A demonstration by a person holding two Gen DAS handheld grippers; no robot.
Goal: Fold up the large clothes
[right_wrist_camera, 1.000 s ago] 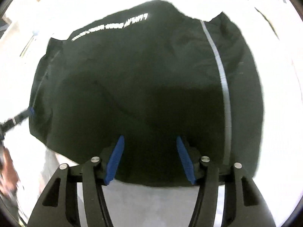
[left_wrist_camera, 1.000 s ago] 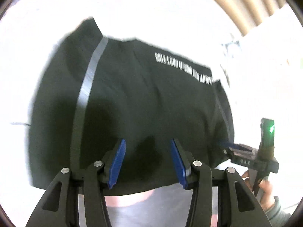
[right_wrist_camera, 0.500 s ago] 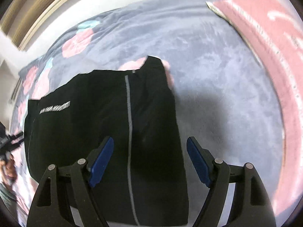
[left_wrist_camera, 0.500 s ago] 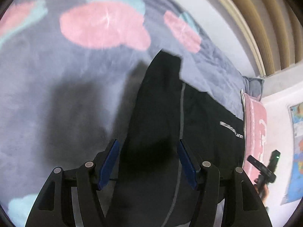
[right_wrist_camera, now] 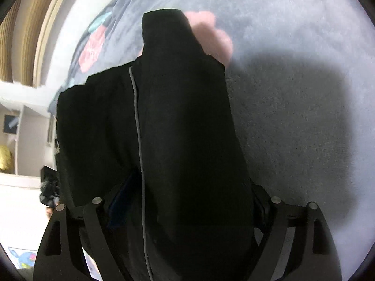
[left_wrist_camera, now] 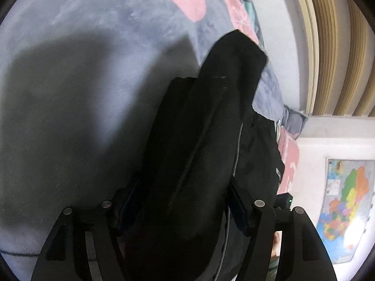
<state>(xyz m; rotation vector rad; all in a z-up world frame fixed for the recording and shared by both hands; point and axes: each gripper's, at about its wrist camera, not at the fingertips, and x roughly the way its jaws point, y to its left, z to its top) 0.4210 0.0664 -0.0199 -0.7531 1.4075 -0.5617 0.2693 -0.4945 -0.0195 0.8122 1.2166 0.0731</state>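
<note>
Bare blanket [left_wrist_camera: 70, 93] beside black garment [left_wrist_camera: 199, 140]

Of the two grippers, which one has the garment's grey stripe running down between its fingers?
The right gripper: the grey stripe on the black garment runs down just inside its blue-padded finger. Between the left gripper's fingers the cloth shows plain black.

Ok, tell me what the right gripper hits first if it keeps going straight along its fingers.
The black garment: it already lies between the right gripper's open jaws. Beyond it, probably the grey blanket.
</note>
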